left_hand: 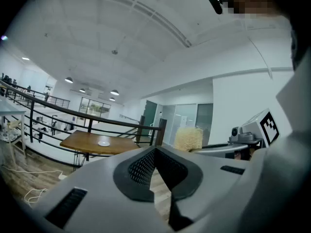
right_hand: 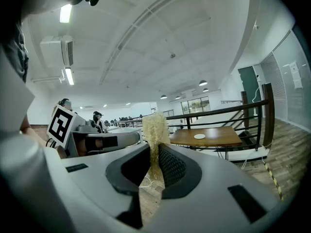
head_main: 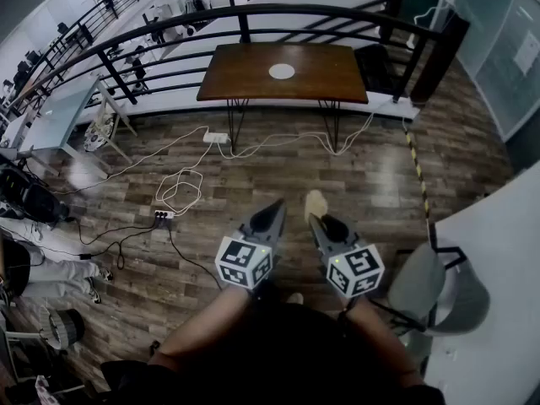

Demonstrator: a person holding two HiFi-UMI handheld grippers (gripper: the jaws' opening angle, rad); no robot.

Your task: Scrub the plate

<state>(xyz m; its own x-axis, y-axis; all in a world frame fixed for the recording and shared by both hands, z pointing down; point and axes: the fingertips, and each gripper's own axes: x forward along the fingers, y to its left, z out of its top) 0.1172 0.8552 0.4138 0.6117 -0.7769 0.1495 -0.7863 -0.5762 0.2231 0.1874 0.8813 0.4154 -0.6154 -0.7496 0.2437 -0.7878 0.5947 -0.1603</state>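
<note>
Plate (head_main: 282, 72): white, laid flat near the middle of the brown wooden table (head_main: 245, 83); it is kept well apart from both tools by a stretch of wood floor (head_main: 270, 163).
Left tool (head_main: 275, 207): held roughly level above the floor, its jaws brought together with nothing caught between them.
Right tool (right_hand: 156, 154): clamped on a pale yellow scrubber (right_hand: 155, 127), which is gripped by its lower end and stands up past the jaw tips.
Tools together: held side by side, near each other but not touching, both pointed toward the table.
Around the table: a black railing (head_main: 253, 11) is seen behind it, and white cables (head_main: 181, 188) are strewn on the floor in front.
Right edge: a grey chair (head_main: 439, 285) is seen.
</note>
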